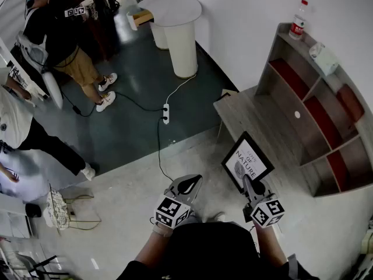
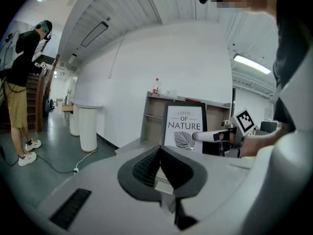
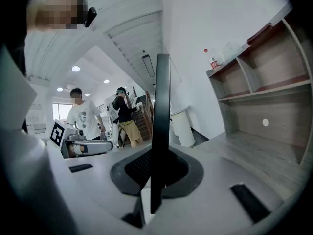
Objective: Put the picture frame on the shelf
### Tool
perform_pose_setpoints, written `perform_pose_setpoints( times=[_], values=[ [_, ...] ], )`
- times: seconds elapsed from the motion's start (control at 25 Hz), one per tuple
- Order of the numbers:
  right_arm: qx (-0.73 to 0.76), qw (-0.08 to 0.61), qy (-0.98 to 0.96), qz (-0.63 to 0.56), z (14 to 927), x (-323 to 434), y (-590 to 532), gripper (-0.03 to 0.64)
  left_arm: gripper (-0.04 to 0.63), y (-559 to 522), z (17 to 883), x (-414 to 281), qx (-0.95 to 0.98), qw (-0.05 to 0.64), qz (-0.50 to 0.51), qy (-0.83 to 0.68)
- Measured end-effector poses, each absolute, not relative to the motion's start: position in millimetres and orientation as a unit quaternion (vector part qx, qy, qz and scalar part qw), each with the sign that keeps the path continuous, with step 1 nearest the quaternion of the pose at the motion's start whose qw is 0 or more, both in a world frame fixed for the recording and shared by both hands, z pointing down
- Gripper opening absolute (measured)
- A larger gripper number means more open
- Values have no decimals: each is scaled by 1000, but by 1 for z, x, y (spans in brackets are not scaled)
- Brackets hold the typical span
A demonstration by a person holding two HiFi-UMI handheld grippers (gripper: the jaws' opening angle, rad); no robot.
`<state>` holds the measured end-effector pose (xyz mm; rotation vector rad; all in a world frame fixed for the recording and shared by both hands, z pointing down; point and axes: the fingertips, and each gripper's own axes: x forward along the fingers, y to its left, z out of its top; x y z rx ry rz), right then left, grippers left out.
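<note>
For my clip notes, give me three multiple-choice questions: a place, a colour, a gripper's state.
1. Where is the bottle? A floor; B on top of the shelf; C round table.
2. Border of the picture frame? A black; B white; C red.
3. The right gripper? A open; B shut on the bottle; C shut on the picture frame.
Answers: B, it stands on the shelf's top; A, black edge around white print; C, the frame sits clamped between its jaws.

shelf cubbies open-fronted; bottle, box crowd its top
</note>
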<state>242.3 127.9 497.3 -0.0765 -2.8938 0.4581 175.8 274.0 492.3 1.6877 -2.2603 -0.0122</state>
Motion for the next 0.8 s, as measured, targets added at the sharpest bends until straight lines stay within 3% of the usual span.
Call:
perform_pose_setpoints(
  times=[0.8],
  values=[
    [25,120,-984,133,496,177,199,17,8,351,511,95,606,159,-42,-778]
  ],
)
